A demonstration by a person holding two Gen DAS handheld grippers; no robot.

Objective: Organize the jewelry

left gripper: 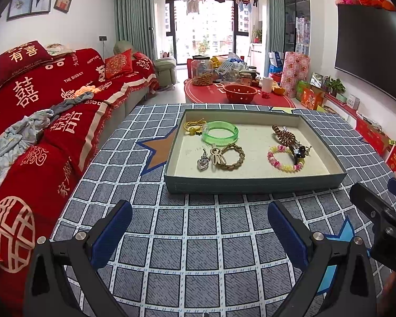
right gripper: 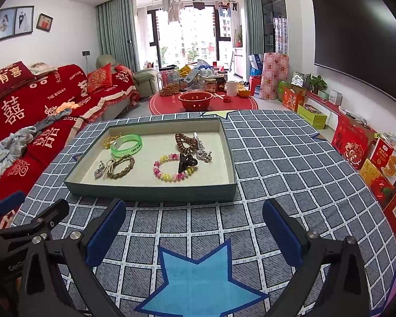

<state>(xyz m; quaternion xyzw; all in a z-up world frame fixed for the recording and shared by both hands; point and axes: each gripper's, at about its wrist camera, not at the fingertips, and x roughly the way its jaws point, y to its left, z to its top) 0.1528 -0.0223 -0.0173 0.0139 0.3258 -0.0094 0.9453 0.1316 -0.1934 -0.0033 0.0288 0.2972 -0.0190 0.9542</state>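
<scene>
the bench point(left gripper: 198, 237) wears a grey-blue cloth crossed by a white grid, with a bright blue star point(right gripper: 200, 277) and an orange-brown star point(left gripper: 161, 148) outlined in dark blue. the tray point(left gripper: 250, 182) is dull teal outside and cream within. in it lie a clear green bangle point(left gripper: 220, 133), a yellow cord point(left gripper: 192, 126), a tan braided bracelet point(left gripper: 231, 157), a silver pendant point(left gripper: 202, 161), a bead bracelet point(left gripper: 283, 159) in pink, yellow and white, and a brown coiled tie point(left gripper: 283, 136). the sofa point(left gripper: 39, 121) is red with pale pink lettering. both grippers are black with blue pads point(left gripper: 111, 235).
</scene>
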